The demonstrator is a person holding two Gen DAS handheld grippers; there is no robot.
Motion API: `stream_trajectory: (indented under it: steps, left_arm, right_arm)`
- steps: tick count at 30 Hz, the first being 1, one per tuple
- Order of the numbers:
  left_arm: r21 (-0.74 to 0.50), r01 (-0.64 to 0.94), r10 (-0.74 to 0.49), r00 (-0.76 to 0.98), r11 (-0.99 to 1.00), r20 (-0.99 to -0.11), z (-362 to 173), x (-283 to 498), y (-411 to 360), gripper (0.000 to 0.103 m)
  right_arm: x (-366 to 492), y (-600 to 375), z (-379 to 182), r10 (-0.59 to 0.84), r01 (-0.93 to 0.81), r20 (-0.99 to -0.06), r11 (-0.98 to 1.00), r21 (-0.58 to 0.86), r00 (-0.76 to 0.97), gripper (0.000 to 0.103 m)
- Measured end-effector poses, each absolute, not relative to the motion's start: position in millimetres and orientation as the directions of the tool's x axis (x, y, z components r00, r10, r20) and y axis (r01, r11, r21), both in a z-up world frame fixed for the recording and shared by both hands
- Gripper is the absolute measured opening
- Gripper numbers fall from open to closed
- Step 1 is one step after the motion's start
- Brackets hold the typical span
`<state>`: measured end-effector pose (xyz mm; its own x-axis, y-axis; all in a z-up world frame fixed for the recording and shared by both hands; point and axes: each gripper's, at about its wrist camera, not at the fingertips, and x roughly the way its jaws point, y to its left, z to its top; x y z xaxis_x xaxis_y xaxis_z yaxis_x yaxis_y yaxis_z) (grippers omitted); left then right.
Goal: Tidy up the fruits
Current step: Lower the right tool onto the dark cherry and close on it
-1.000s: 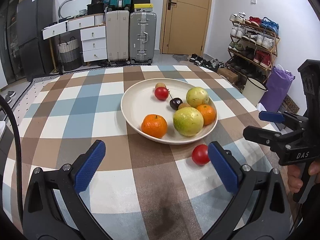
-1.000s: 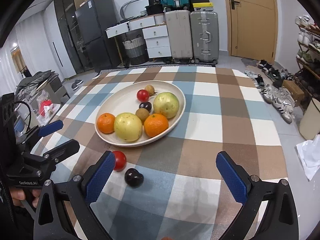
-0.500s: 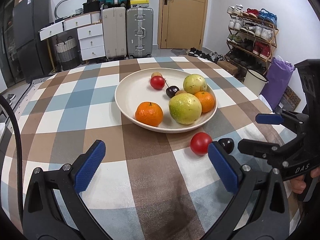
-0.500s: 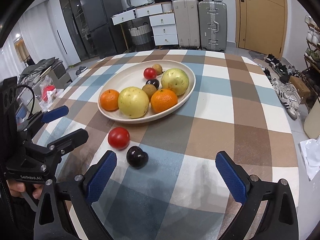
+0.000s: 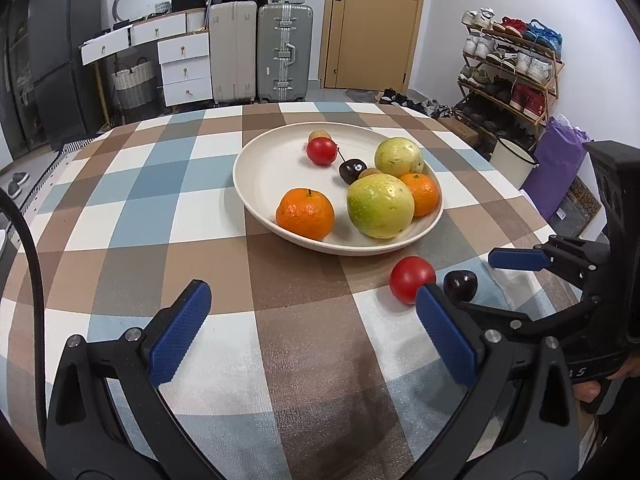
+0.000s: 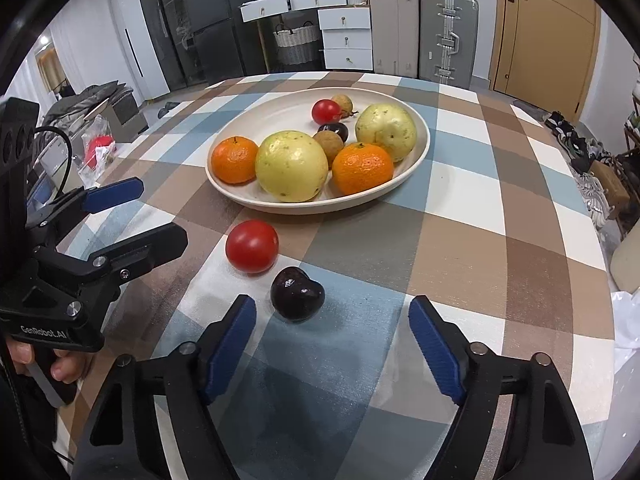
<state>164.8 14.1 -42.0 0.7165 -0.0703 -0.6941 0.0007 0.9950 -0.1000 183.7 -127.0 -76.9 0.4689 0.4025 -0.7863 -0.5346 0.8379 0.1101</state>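
A cream bowl (image 5: 256, 168) (image 6: 420, 148) on the checked tablecloth holds two oranges, two green-yellow fruits, a red tomato, a dark cherry and small brown fruits. A loose red tomato (image 5: 411, 279) (image 6: 252, 245) and a dark cherry (image 5: 461, 285) (image 6: 297, 293) lie on the cloth in front of the bowl. My right gripper (image 6: 332, 334) is open, low over the cloth, with the dark cherry just ahead of its left finger. My left gripper (image 5: 312, 324) is open and empty, the loose tomato beside its right fingertip.
The table edge runs close on the right in the right wrist view. Suitcases (image 5: 260, 52), white drawers (image 5: 184, 68) and a shoe rack (image 5: 512, 72) stand on the floor beyond the table. A white bag (image 6: 624, 340) lies off the table's right edge.
Both grippers have moved forward and lower toward the two loose fruits. The right gripper's fingers have narrowed and now sit just behind the dark cherry.
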Motion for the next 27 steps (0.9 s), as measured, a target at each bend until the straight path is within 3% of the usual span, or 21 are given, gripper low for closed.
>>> stream_trajectory:
  steps: [13,27]
  left_arm:
    - [-0.125,-0.02,-0.075,0.702,0.992,-0.709,-46,169,21,0.102]
    - [-0.133,-0.016,-0.084,0.696,0.991,-0.713,-50,173,23,0.102]
  right_arm:
    - [181,-112,-77,0.394,-0.561,-0.784,0.825,0.071,0.48,0.062]
    - [169,-106,-76,0.402,-0.585,-0.771,0.81,0.048,0.494,0.032]
